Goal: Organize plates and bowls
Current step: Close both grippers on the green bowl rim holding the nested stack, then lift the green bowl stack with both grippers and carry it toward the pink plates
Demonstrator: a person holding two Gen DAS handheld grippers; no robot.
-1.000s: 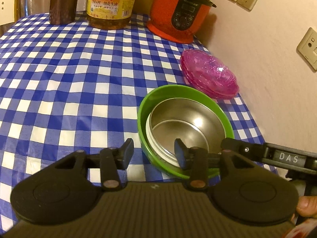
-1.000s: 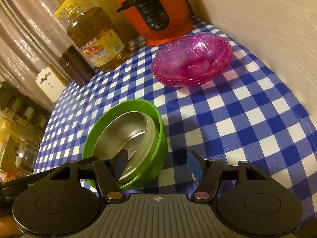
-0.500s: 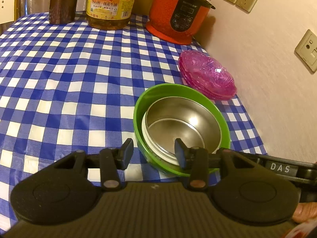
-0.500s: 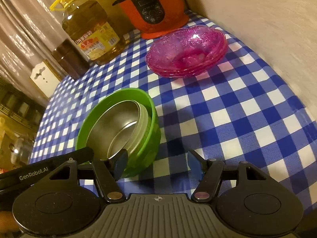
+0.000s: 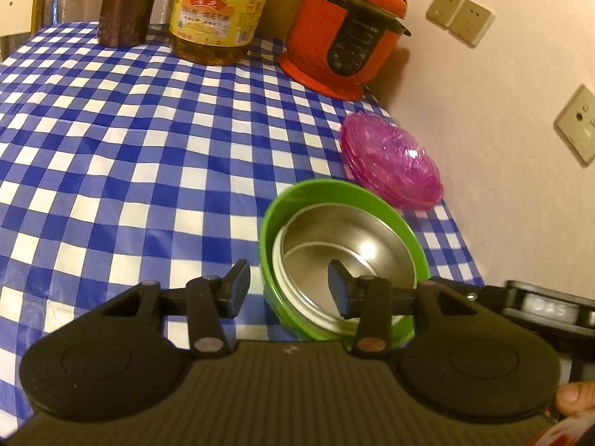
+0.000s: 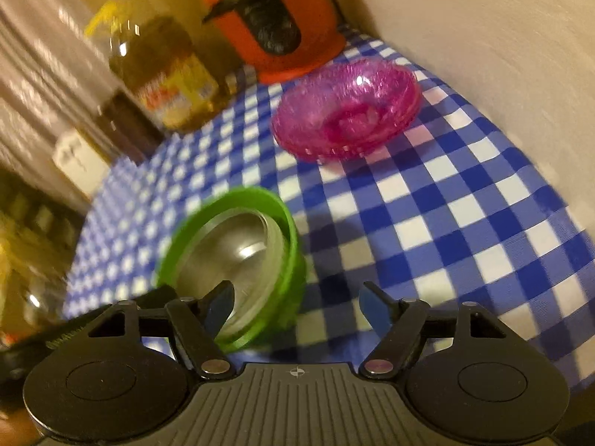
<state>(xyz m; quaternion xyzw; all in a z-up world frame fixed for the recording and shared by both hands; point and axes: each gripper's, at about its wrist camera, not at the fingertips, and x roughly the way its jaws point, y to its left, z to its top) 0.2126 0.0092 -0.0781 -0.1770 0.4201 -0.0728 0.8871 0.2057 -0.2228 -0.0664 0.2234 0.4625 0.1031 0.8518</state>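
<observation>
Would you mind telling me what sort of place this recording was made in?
Most likely a home kitchen or dining corner: a red rice cooker and a large cooking oil bottle stand on a blue checked tablecloth, with wall sockets nearby.

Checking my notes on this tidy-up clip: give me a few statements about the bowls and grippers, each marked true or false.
1. A steel bowl sits nested inside the green bowl. True.
2. The pink bowls lie beside the red cooker. True.
3. The left gripper is clamped on the green bowl. False: its jaws are open, gripping nothing.
4. The right gripper holds a pink bowl. False: it is open and empty.
</observation>
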